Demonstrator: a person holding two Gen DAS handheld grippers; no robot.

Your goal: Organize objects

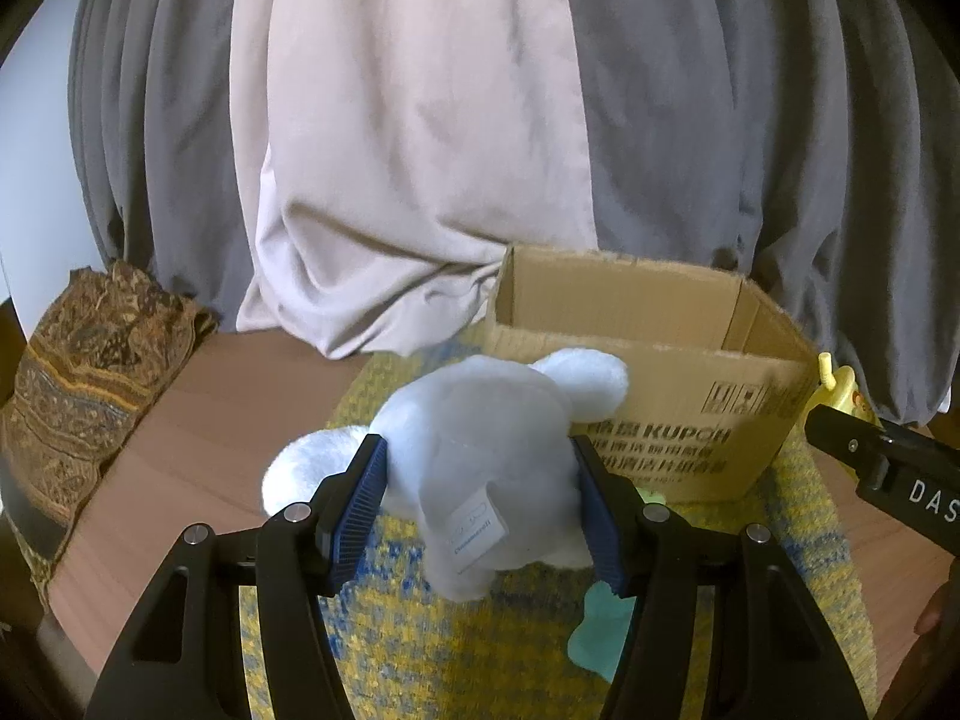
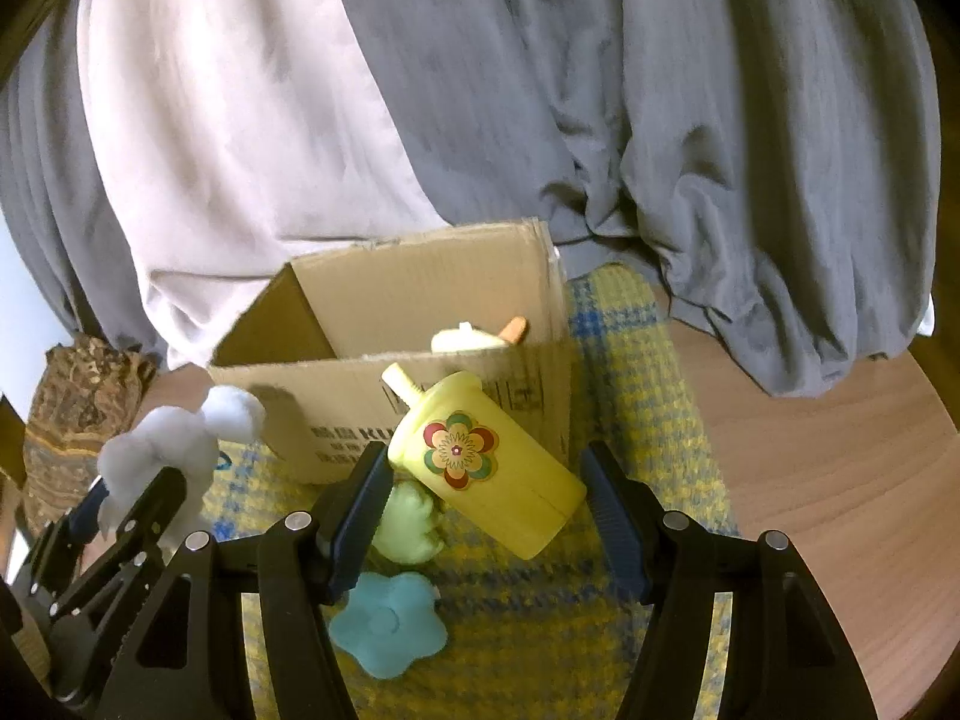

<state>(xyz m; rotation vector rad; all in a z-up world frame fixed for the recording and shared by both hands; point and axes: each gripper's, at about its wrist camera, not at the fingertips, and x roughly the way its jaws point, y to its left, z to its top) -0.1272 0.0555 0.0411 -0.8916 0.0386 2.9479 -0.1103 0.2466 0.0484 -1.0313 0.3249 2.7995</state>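
Observation:
My left gripper (image 1: 480, 498) is shut on a white plush toy (image 1: 474, 450) and holds it above the yellow-blue mat (image 1: 420, 618), just in front of the open cardboard box (image 1: 660, 414). The plush also shows at the left of the right wrist view (image 2: 162, 450). My right gripper (image 2: 486, 510) is shut on a yellow cup with a flower sticker (image 2: 486, 468), tilted, held in front of the box (image 2: 420, 312). The box holds a cream item and an orange stick (image 2: 480, 336).
A green flower-shaped piece (image 2: 411, 522) and a teal flower-shaped piece (image 2: 390, 624) lie on the mat under the right gripper. A patterned brown cloth (image 1: 78, 372) sits at the left on the wooden table (image 2: 840, 492). Grey and pale curtains (image 1: 420, 120) hang behind.

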